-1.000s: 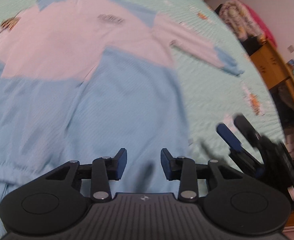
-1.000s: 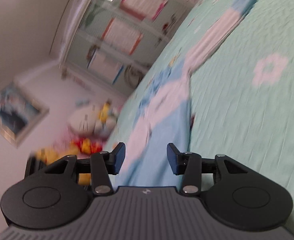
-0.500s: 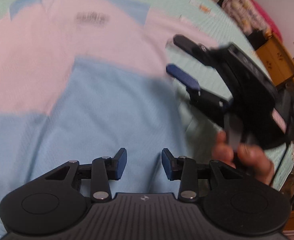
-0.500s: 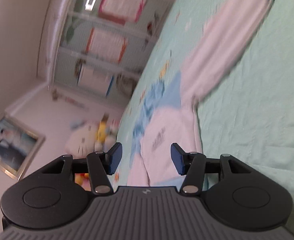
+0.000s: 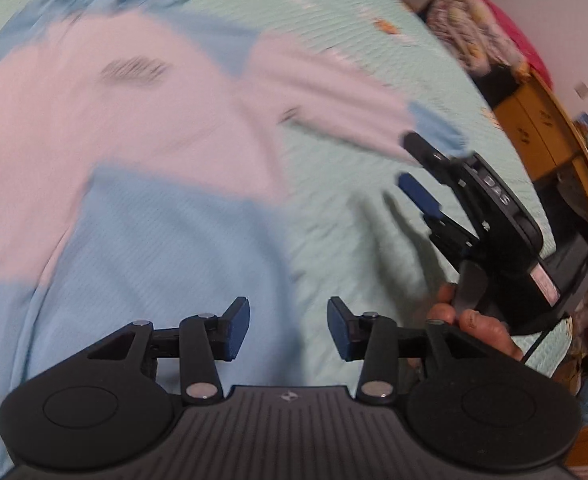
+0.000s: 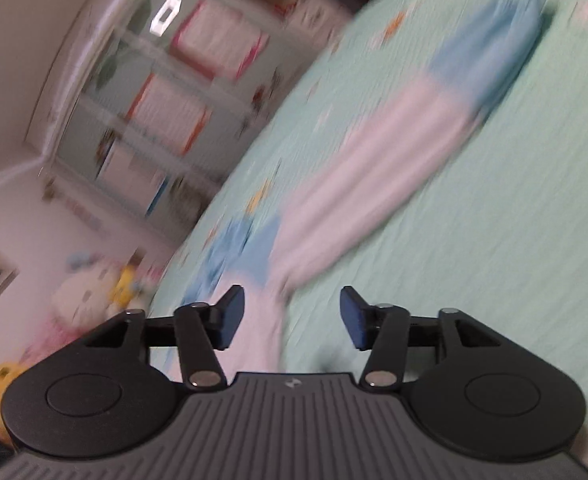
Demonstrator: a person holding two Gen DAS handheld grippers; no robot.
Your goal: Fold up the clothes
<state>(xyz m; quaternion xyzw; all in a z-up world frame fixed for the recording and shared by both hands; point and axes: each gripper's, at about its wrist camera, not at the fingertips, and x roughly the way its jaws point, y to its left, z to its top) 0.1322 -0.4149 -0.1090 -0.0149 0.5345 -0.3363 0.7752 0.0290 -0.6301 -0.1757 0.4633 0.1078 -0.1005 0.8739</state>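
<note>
Mint bedspread [image 5: 374,240] fills both views. Pink-and-blue top [image 5: 133,160] lies spread flat on it, front up, filling the left-wrist view from 9 to 12 o'clock; its right sleeve [image 6: 394,152] runs out toward 1 o'clock, blue cuff at the end.

Left gripper [image 5: 289,328]: jaws opening, nothing between them, above the blue hem panel. Right gripper [image 6: 292,318]: jaws apart, empty, held near the sleeve.

Risks — a pinch may catch the bedspread along with the sleeve and drag it; a single-layer grab would leave the fold skewed. Frames are motion-blurred, so wrinkles are hard to judge — fabric probably thin and limp.
</note>
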